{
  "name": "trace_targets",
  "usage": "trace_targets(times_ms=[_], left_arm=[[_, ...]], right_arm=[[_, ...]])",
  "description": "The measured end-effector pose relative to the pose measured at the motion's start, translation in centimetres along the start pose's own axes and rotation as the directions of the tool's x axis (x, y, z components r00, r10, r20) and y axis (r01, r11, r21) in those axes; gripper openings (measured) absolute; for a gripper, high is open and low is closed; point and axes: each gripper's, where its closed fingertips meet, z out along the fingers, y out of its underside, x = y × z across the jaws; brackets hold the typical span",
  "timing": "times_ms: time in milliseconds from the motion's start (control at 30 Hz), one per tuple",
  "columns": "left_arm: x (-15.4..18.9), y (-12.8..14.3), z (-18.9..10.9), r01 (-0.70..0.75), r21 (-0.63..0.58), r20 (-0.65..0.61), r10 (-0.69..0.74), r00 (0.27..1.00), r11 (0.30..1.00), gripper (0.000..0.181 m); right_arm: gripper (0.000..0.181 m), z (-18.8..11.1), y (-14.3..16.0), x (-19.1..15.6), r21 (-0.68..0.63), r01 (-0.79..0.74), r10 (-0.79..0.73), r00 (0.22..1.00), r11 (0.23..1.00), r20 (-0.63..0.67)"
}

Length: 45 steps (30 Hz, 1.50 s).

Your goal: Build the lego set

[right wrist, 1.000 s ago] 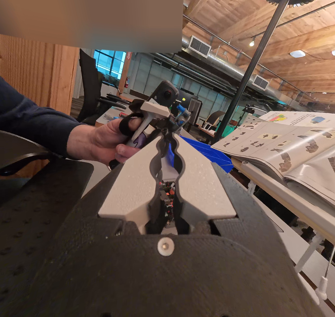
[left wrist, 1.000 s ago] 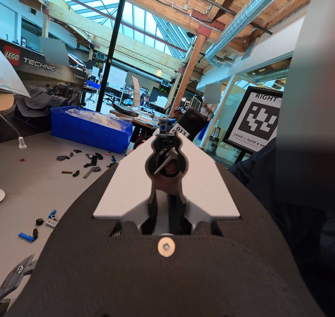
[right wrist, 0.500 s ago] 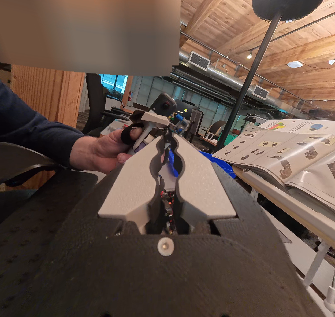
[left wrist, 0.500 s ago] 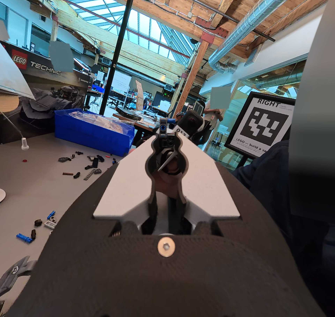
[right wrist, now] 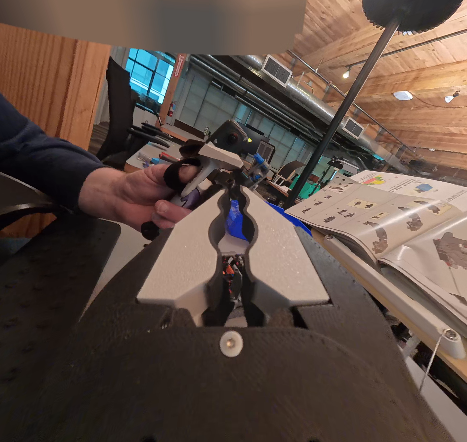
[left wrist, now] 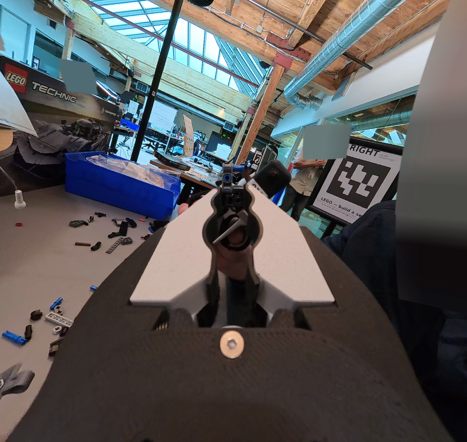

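My left claw [left wrist: 231,194] is clenched on the build [left wrist: 228,177], a small dark knot of beams with blue pins poking out of the top. It sits at the very fingertips, lifted well clear of the table [left wrist: 38,258].

My right claw [right wrist: 233,189] faces it head on. Its jaws are drawn almost together on a dark piece [right wrist: 231,183]. I cannot tell whether that is a loose part or a limb of the build itself. Just past it, the right wrist view shows the hand [right wrist: 131,197] working the left claw's trigger.

I judge the build to be very light and rigid: hard plastic, smooth and a bit slick against the pads. It won't crush. The weak spots are the friction joints, since a sideways shove could pop a pin or swing a beam. I'd hold it on the flat sides of a beam, low down near the body. I'd keep off the blue pins and open holes, and push any new part straight along the pin's axis, with the other claw bracing directly opposite.

Farther out, loose parts [left wrist: 118,230] are scattered on the table, small enough to skate away if nudged. Behind them is a blue bin [left wrist: 121,192] of bagged pieces. The open manual [right wrist: 379,215] lies to my right.
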Motion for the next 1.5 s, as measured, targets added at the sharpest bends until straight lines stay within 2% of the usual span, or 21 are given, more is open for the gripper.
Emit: trace_targets(times_ms=[367, 700, 1067, 1500], left_arm=[[-0.24, 0.02, -0.08, 0.041, 0.009, -0.012, -0.041, 0.999, 0.999, 0.013], [-0.49, -0.1, -0.32, 0.074, 0.018, -0.022, -0.073, 0.997, 0.997, 0.013], [-0.6, 0.11, -0.27, 0.074, 0.009, -0.023, -0.074, 0.997, 0.997, 0.013], [-0.46, 0.09, -0.3, 0.087, 0.009, -0.039, -0.086, 0.995, 0.996, 0.013]], right_arm=[[0.004, 0.1, -0.25, 0.11, -0.057, 0.129, -0.133, 0.989, 0.99, -0.064], [0.003, 0.44, 0.2, -0.03, -0.171, 0.303, -0.323, 0.941, 0.938, -0.103], [0.003, 0.28, 0.09, 0.2, -0.175, 0.303, -0.326, 0.937, 0.937, -0.123], [0.003, 0.36, 0.19, -0.02, -0.213, 0.376, -0.407, 0.905, 0.902, -0.123]])
